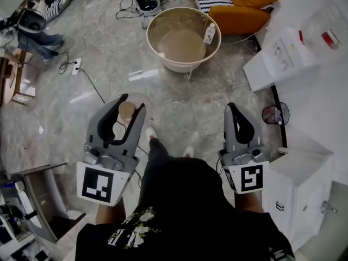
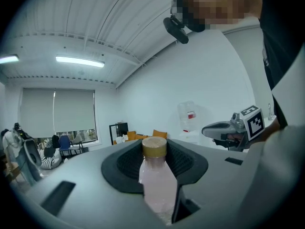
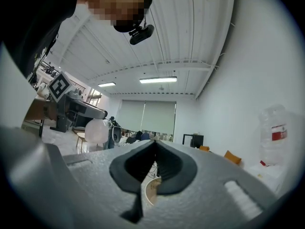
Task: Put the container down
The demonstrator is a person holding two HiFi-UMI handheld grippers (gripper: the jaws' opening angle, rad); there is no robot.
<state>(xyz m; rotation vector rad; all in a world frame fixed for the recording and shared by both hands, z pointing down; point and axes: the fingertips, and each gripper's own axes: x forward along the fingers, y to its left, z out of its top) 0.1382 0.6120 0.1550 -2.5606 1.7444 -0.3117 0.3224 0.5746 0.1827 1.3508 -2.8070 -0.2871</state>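
My left gripper (image 1: 132, 102) is shut on a small bottle (image 1: 126, 111) with a tan cap and pale pink contents, held above the floor. In the left gripper view the bottle (image 2: 157, 180) stands upright between the dark pads, cap at the tips of that gripper (image 2: 155, 147). My right gripper (image 1: 232, 106) is level beside it, jaws shut and empty; the right gripper view shows its pads (image 3: 164, 168) meeting at the tip (image 3: 155, 144). Ahead on the floor stands a round beige tub (image 1: 148, 37) with a small white bottle (image 1: 210, 33) leaning inside its right wall.
White cabinets stand at the right (image 1: 277, 58) and near right (image 1: 304, 189), with a clear water jug (image 1: 326, 29) behind. An orange sofa (image 1: 239, 4) is beyond the tub. Cables and a power strip (image 1: 76, 65) lie on the marble floor at left. A metal stand (image 1: 49, 200) is at lower left.
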